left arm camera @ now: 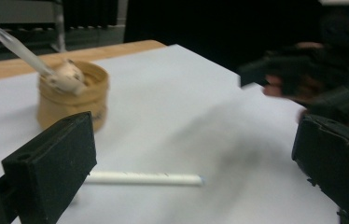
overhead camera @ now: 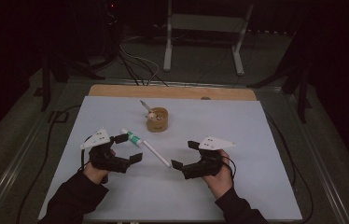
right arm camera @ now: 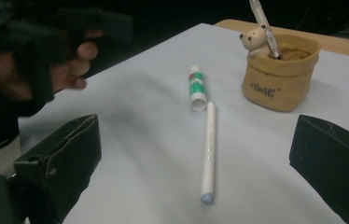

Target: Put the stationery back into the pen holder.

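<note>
A white pen (overhead camera: 156, 154) lies on the pale sheet (overhead camera: 247, 140) between my two grippers. A short green-and-white tube (overhead camera: 132, 138) lies just beyond it, close to the left gripper's far jaw. Farther back stands a tan pot (overhead camera: 157, 120) with a small bear figure and a pen (overhead camera: 144, 106) leaning in it. My left gripper (overhead camera: 128, 148) is open, its jaws on either side of the white pen (left arm camera: 144, 178) with the pot (left arm camera: 72, 95) beyond. My right gripper (overhead camera: 185, 154) is open too, and the pen (right arm camera: 208, 149), tube (right arm camera: 197, 87) and pot (right arm camera: 280, 70) lie ahead of it.
The sheet covers a wooden tabletop (overhead camera: 172, 91), whose bare strip shows at the far edge. Behind the table, a grey metal stand (overhead camera: 205, 42) and cables (overhead camera: 135, 65) sit on the dark floor. The sheet spreads bare to the right and along the front.
</note>
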Tool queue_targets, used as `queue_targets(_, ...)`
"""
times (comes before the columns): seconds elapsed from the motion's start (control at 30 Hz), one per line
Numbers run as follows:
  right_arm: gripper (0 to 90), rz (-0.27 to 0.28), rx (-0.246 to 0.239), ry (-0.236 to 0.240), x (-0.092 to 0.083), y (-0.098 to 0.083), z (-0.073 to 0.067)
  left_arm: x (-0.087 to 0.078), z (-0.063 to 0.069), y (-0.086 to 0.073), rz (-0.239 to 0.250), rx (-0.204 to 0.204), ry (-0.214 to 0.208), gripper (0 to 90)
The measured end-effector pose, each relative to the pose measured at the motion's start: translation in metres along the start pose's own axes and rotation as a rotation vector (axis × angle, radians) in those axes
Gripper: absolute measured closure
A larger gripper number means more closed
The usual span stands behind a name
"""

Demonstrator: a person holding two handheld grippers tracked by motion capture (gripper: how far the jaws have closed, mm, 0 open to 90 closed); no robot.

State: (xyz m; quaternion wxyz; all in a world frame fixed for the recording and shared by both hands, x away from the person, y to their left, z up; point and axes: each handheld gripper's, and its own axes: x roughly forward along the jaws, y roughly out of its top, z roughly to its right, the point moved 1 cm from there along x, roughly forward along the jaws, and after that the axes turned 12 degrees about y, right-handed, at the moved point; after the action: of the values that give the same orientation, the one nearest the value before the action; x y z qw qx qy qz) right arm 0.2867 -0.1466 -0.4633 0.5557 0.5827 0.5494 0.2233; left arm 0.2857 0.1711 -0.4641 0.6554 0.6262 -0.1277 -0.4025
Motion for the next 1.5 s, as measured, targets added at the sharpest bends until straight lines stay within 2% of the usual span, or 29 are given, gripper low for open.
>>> queue_targets(0.13,1.8,0.002,-0.009,-0.011,0.003,0.004,0.001,-0.004,0.009,-0.011,0.004,0.024,-0.009,0.4)
queue_targets(0.17,1.8,-0.004,-0.017,-0.030,0.006,0.007,0.002,-0.005,0.012,-0.016,0.003,0.035,-0.009,0.4)
queue_targets(0.3,1.8,-0.011,-0.023,-0.029,0.010,0.012,0.004,-0.007,0.016,-0.024,0.008,0.031,-0.012,0.4)
queue_targets(0.5,1.8,-0.023,-0.030,-0.033,0.019,0.019,0.007,-0.010,0.022,-0.033,0.001,0.065,-0.010,0.4)
queue_targets(0.6,1.8,-0.029,-0.031,-0.037,0.025,0.022,0.009,-0.013,0.023,-0.036,0.001,0.064,-0.011,0.4)
queue_targets(0.73,1.7,-0.024,-0.018,-0.032,0.031,0.023,0.013,-0.017,0.025,-0.041,0.000,0.072,-0.005,0.4)
queue_targets(0.83,1.8,-0.010,-0.026,-0.031,0.034,0.024,0.016,-0.021,0.027,-0.044,-0.002,0.077,-0.003,0.4)
queue_targets(1.03,1.8,-0.041,-0.027,0.008,0.043,0.029,0.020,-0.026,0.029,-0.050,-0.004,0.082,0.003,0.4)
queue_targets(1.13,1.8,-0.061,-0.020,0.027,0.052,0.030,0.020,-0.027,0.030,-0.052,0.000,0.086,0.007,0.4)
queue_targets(1.2,1.8,-0.095,-0.010,0.026,0.059,0.030,0.018,-0.028,0.030,-0.053,0.007,0.086,0.012,0.4)
queue_targets(1.27,1.8,-0.106,-0.001,0.010,0.066,0.032,0.017,-0.028,0.029,-0.054,0.005,0.090,0.016,0.4)
queue_targets(1.33,1.8,-0.114,0.018,0.029,0.074,0.034,0.017,-0.029,0.030,-0.055,0.012,0.093,0.017,0.4)
queue_targets(1.4,1.8,-0.112,0.015,0.030,0.078,0.035,0.017,-0.030,0.030,-0.056,0.016,0.096,0.020,0.4)
queue_targets(1.43,1.9,-0.121,-0.005,0.025,0.089,0.037,0.016,-0.030,0.030,-0.056,0.019,0.099,0.023,0.4)
queue_targets(1.5,6.7,-0.125,-0.014,0.019,0.098,0.038,0.017,-0.031,0.030,-0.056,0.026,0.101,0.024,0.4)
